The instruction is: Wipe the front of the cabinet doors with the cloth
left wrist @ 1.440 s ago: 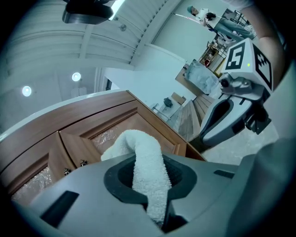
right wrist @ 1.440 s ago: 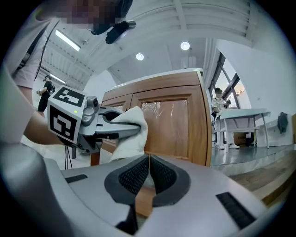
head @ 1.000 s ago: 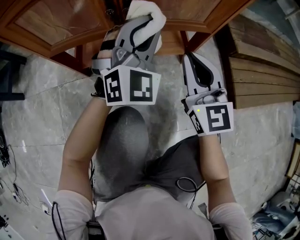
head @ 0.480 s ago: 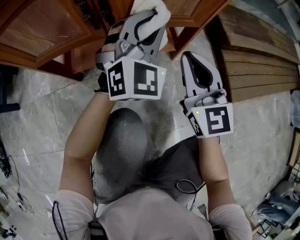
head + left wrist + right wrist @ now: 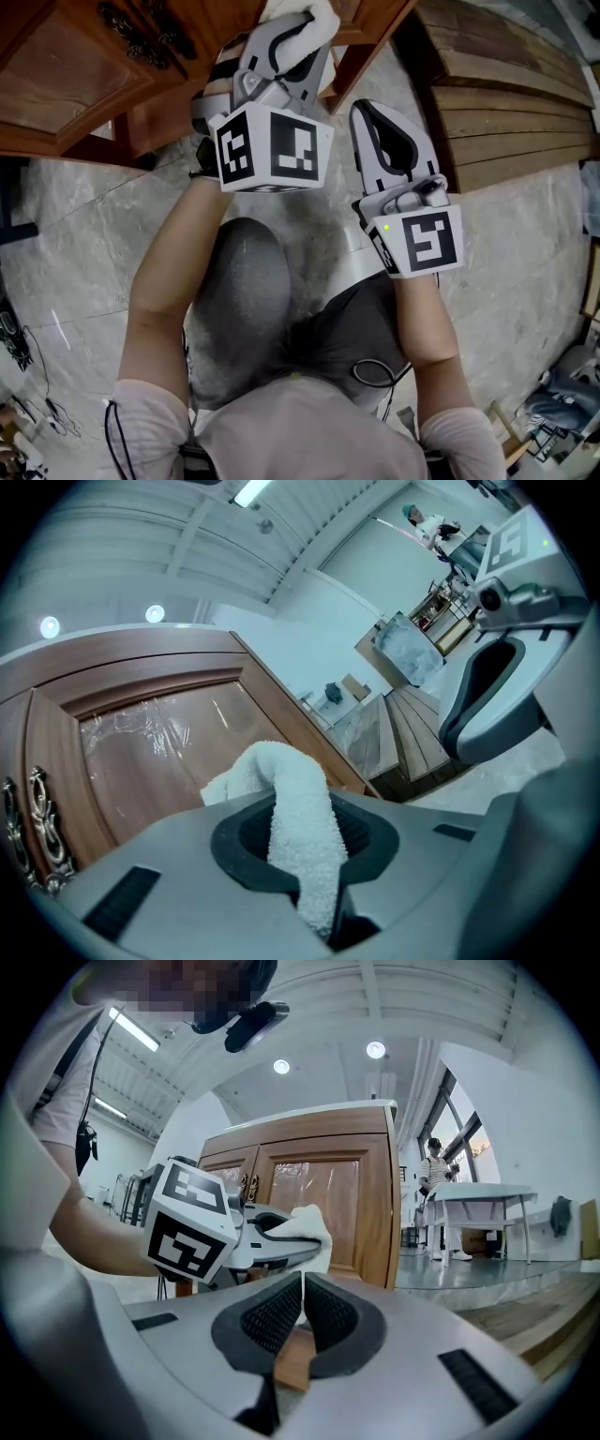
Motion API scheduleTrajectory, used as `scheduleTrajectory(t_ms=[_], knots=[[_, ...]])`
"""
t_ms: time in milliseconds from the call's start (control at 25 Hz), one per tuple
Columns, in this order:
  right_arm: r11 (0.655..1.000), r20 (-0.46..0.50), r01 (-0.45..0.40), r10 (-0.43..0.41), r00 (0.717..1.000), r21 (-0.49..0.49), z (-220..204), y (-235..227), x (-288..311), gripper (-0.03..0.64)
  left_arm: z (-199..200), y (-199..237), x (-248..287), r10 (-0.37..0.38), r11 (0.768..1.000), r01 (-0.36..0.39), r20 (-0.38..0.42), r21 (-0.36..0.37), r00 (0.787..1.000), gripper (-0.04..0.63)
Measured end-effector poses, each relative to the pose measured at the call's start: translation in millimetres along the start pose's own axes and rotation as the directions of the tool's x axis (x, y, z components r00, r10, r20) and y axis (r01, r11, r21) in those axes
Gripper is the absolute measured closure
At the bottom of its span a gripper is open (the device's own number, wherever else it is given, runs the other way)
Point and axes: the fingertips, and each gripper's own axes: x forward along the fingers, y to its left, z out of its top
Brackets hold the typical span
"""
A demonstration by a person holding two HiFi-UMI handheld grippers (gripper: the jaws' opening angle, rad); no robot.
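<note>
The wooden cabinet (image 5: 66, 84) fills the top left of the head view, its door panel (image 5: 159, 752) close in front of my left gripper. My left gripper (image 5: 295, 42) is shut on a white cloth (image 5: 314, 17), which bulges out past the fingertips against the lower part of the door front. The cloth (image 5: 295, 799) runs up between the jaws in the left gripper view. My right gripper (image 5: 372, 112) hangs just to the right, above the floor, shut and with nothing in it. From its own view I see the cabinet (image 5: 323, 1194), the left gripper (image 5: 267, 1241) and the cloth (image 5: 307, 1225).
Dark metal handles (image 5: 141, 33) sit on the doors at the left. Stacked wooden planks (image 5: 525, 94) lie on the marble floor (image 5: 84, 234) to the right. A white table (image 5: 483, 1194) and a standing person (image 5: 438, 1190) are far off on the right.
The cabinet has slid left in the head view and the door handles have come into sight. Both grippers have shifted slightly left; the left one still holds the cloth at the door.
</note>
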Motion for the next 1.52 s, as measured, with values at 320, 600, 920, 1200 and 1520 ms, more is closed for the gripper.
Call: scheduleTrajectory(t_ms=[320,600,920,1200,1520], knots=[[0.999,-0.009,0.023,-0.023,1.000,0.037,-4.6,-12.7,-7.4,0.578,11.3,-14.1,23.6,-0.034,0.999,0.034,0.020,0.002,0.999,0.523],[0.997,-0.022,0.048,-0.047,0.999,0.065,0.3,-16.6,-4.4,0.578,32.4,-26.2,44.1,-0.088,0.996,0.087,0.078,0.010,0.993,0.522],[0.998,-0.064,0.063,-0.062,0.996,0.017,0.7,-26.7,-7.6,0.578,50.6,-29.5,38.7,-0.149,0.988,0.151,0.144,-0.007,0.978,0.523],[0.991,-0.125,0.072,-0.058,0.990,0.109,-8.0,-20.6,-7.3,0.578,51.7,-15.6,5.5,-0.194,0.980,0.198,0.137,-0.019,0.971,0.523],[0.985,-0.190,0.071,-0.041,0.981,0.155,31.7,-12.2,3.0,0.578,63.3,31.1,-34.9,-0.232,0.961,0.237,0.055,-0.144,0.971,0.523]])
